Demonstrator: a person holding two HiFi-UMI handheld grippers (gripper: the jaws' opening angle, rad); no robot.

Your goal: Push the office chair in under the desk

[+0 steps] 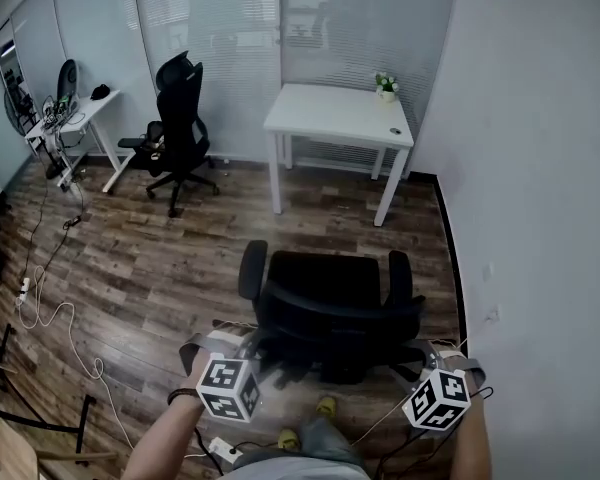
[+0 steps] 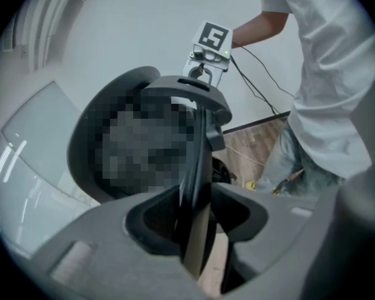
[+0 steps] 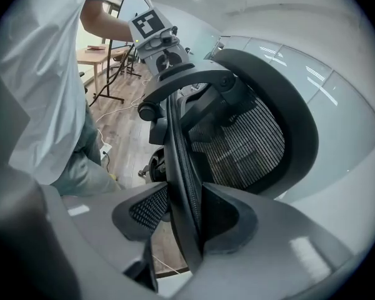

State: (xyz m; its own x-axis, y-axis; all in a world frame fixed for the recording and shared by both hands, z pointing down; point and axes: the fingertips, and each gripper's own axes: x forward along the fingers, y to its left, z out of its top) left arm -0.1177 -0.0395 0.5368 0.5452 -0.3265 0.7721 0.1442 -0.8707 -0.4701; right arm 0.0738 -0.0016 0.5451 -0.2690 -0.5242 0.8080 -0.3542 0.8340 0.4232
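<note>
A black mesh office chair (image 1: pixel 325 303) stands on the wood floor right in front of me, its back toward me. The white desk (image 1: pixel 340 113) is about a chair's length beyond it, against the glass wall. My left gripper (image 1: pixel 220 346) is at the left edge of the backrest and my right gripper (image 1: pixel 432 356) at the right edge. In the left gripper view the thin backrest rim (image 2: pixel 200 167) runs between the jaws of the left gripper (image 2: pixel 197 230), with gaps beside it. In the right gripper view the rim (image 3: pixel 178 161) lies between the jaws of the right gripper (image 3: pixel 187 220), loose on one side.
A second black chair (image 1: pixel 180 128) and another white desk (image 1: pixel 75 118) with gear stand at the back left. Cables (image 1: pixel 50 308) trail over the floor on the left, and a power strip (image 1: pixel 223 450) lies by my feet. A wall (image 1: pixel 540 218) is close on the right. A small plant (image 1: pixel 385 86) sits on the desk.
</note>
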